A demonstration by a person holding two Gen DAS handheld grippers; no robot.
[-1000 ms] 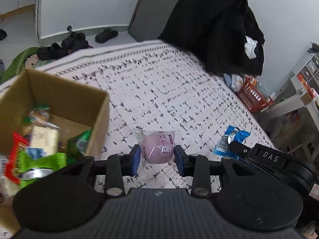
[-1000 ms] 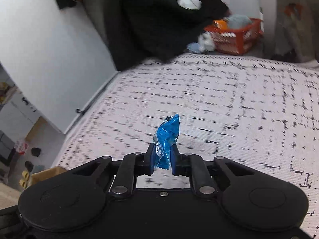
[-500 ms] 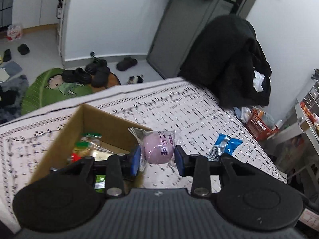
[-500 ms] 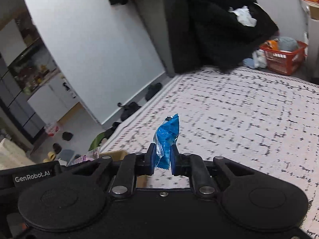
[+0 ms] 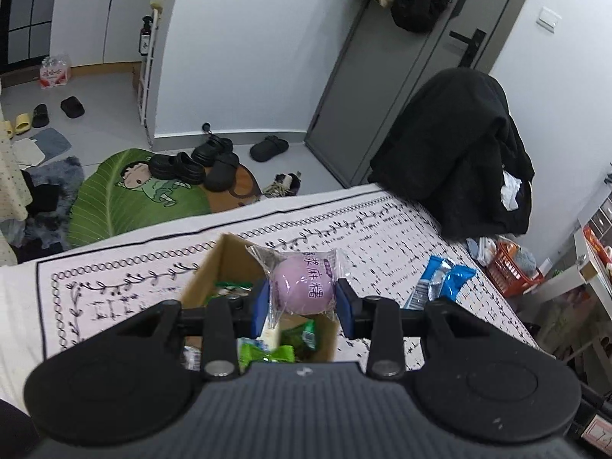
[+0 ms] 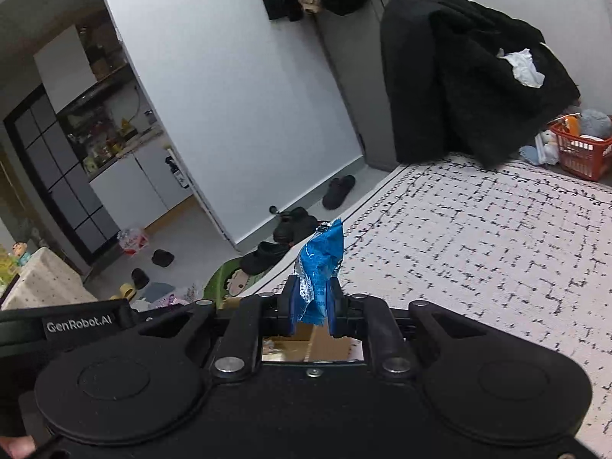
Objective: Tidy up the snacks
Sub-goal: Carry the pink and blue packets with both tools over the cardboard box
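- Left gripper: blue pads clamped on a pink round snack in a clear wrapper with purple print. The wrapper's crimped ends stick out above the pads.
- Pink round snack position: held in the air directly over the open cardboard box.
- Cardboard box: stands on the patterned white cloth. Green packets and other wrapped items lie inside, partly hidden behind the gripper.
- Right gripper: pads closed on a blue packet, which stands upright between them, its top tilted right.
- In the left wrist view, the same blue packet shows just right of the box. A brown box wall is visible below the right gripper's fingers.
- Surroundings: a black coat draped at the cloth's far edge, black shoes on a green leaf mat, an orange basket at far right.
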